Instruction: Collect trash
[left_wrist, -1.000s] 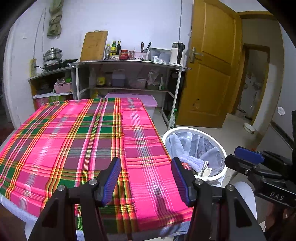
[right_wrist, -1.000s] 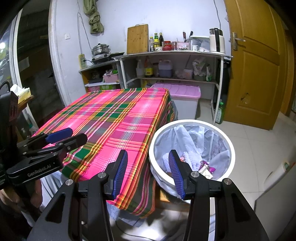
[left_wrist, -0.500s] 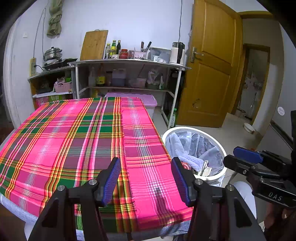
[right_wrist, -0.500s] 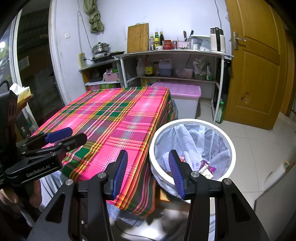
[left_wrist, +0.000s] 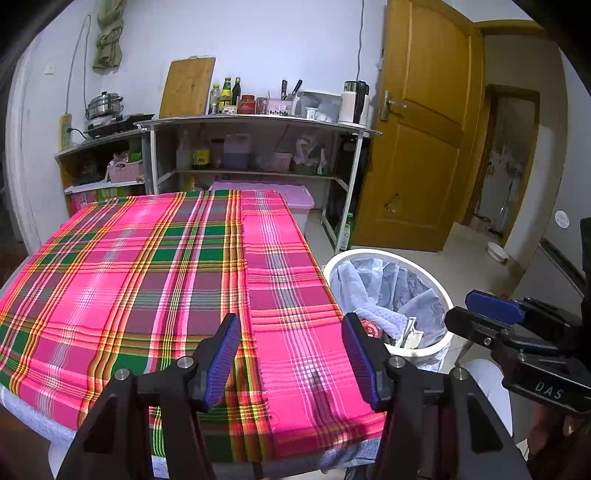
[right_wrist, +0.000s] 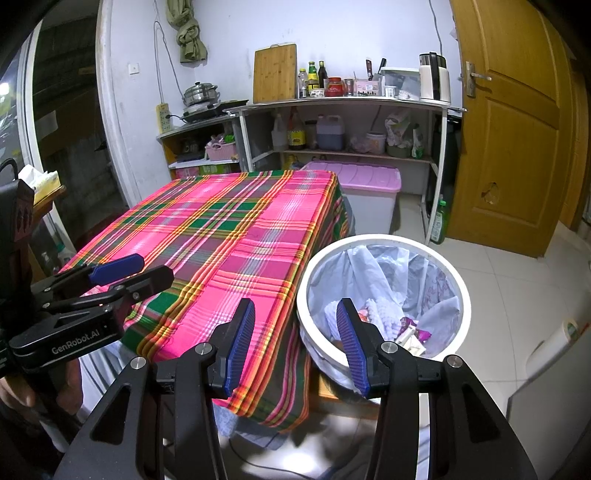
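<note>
The left gripper (left_wrist: 290, 363) sits at the bottom centre of the left wrist view, its blue-padded jaws standing wide apart with nothing between them; only the pink, green and yellow plaid tablecloth (left_wrist: 155, 280) shows through the gap. The cloth covers a table that fills the left and middle of that frame.

The right gripper (right_wrist: 295, 343) sits at the bottom centre of the right wrist view, jaws parted a little less widely and likewise empty. Through its gap show the near corner of the tablecloth and the rim of the white trash bin (right_wrist: 384, 242) just beside the table's right edge. The bin is lined with a pale plastic bag (right_wrist: 373, 273) (crumpled against the inner wall), and the collected trash (right_wrist: 397, 325) lies at its bottom: white crinkled paper, a purple wrapper and some small pieces too jumbled to tell apart.

In the left wrist view the same bin stands at right of centre, with the right gripper's black body beyond it at the lower right edge. In the right wrist view the left gripper reaches in from the left edge over the cloth's near-left corner.

Across the top of both frames runs a metal shelf (right_wrist: 347, 101) with bottles, a cutting board and a kettle; a wooden door (right_wrist: 517, 122) stands at upper right and a lilac-lidded storage box (right_wrist: 362, 181) sits behind the table.
</note>
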